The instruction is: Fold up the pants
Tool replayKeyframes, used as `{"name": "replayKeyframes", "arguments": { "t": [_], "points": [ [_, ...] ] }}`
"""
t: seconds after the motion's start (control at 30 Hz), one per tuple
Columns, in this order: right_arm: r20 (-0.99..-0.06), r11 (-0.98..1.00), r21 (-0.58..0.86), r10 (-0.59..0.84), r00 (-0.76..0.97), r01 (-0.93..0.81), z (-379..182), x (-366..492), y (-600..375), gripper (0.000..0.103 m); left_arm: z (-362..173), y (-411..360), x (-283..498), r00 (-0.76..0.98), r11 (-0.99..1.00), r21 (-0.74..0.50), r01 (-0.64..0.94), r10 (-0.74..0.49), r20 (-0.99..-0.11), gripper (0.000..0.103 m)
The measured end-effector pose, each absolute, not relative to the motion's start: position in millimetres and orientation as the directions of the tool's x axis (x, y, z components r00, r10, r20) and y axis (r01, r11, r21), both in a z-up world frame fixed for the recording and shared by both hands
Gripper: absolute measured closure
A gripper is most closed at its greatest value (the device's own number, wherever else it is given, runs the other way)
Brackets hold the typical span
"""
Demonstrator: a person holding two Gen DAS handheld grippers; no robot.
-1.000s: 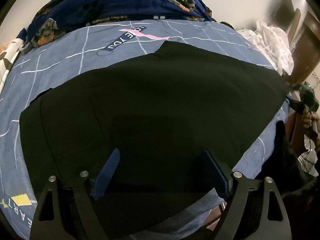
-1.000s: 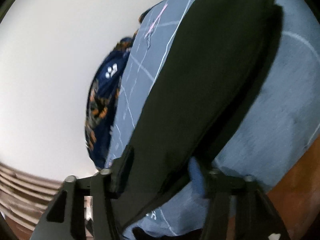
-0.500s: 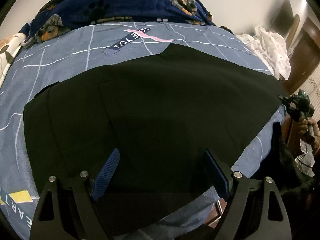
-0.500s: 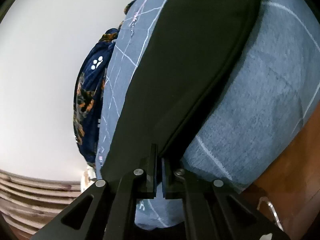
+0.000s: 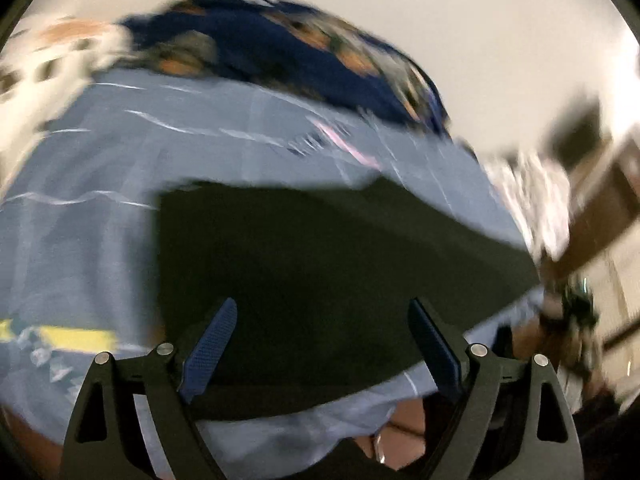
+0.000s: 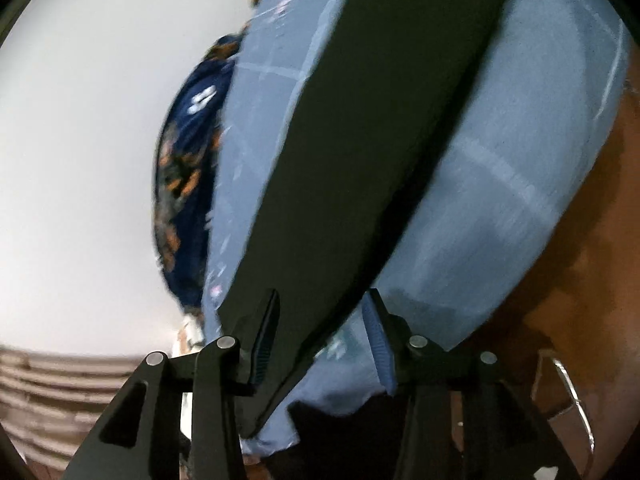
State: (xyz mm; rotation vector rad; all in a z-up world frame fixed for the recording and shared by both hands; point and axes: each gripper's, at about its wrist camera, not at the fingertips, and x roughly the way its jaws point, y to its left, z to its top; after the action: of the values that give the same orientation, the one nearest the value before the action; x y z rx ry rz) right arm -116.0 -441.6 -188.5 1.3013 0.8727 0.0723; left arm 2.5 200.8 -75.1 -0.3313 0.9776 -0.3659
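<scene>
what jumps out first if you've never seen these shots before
The big black pants spread flat across the blue-grey bedsheet dominate both views. Behind them, a navy blanket with orange prints lies bunched against the pale wall. Both the left gripper and right gripper stand open over the pants.

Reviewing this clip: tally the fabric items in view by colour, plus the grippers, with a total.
Black pants: 1
Light blue bedsheet: 1
Navy patterned blanket: 1
White clothes pile, blurred: 1
Grippers, left gripper and right gripper: 2
Total: 6
</scene>
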Motion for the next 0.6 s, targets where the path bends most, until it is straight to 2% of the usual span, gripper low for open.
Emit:
{"name": "replayKeyframes", "arguments": {
  "t": [0.07, 0.13, 0.17, 0.3, 0.4, 0.47, 0.6],
  "points": [
    [-0.454, 0.285, 0.891, 0.565, 0.689, 0.354, -184.1, -109.2, -420.8, 0.061, -73.7, 233.4, 0.4, 0.506, 0.903, -0.427, 0.049, -0.391, -0.769, 0.024],
    [-0.396, 0.262, 0.918, 0.627, 0.671, 0.298, -180.5, -97.1, -397.0, 0.060, -80.1, 260.8, -4.2, 0.467, 0.907, -0.421, -0.014, -0.367, -0.805, 0.045],
    [-0.391, 0.271, 0.920, 0.645, 0.657, 0.282, -178.3, -92.2, -388.5, 0.059, -82.3, 266.8, -7.6, 0.456, 0.914, -0.405, -0.029, -0.349, -0.819, 0.047],
    [-0.480, 0.460, 0.868, 0.686, 0.548, 0.185, -158.7, -62.5, -326.1, 0.058, -98.0, 275.3, -26.1, 0.401, 0.914, -0.404, -0.028, -0.360, -0.842, 0.047],
    [-0.484, 0.492, 0.862, 0.724, 0.492, 0.124, -154.3, -52.5, -294.0, 0.055, -114.1, 267.9, -32.0, 0.346, 0.905, -0.424, -0.028, -0.389, -0.854, 0.047],
    [-0.499, 0.516, 0.851, 0.732, 0.463, 0.102, -153.7, -48.5, -277.8, 0.050, -121.5, 262.6, -36.1, 0.316, 0.884, -0.466, -0.032, -0.433, -0.844, 0.047],
    [-0.524, 0.538, 0.837, 0.739, 0.422, 0.097, -160.0, -45.6, -258.9, 0.048, -121.8, 258.2, -39.5, 0.338, 0.854, -0.519, -0.036, -0.478, -0.811, 0.050]
  ]
}}
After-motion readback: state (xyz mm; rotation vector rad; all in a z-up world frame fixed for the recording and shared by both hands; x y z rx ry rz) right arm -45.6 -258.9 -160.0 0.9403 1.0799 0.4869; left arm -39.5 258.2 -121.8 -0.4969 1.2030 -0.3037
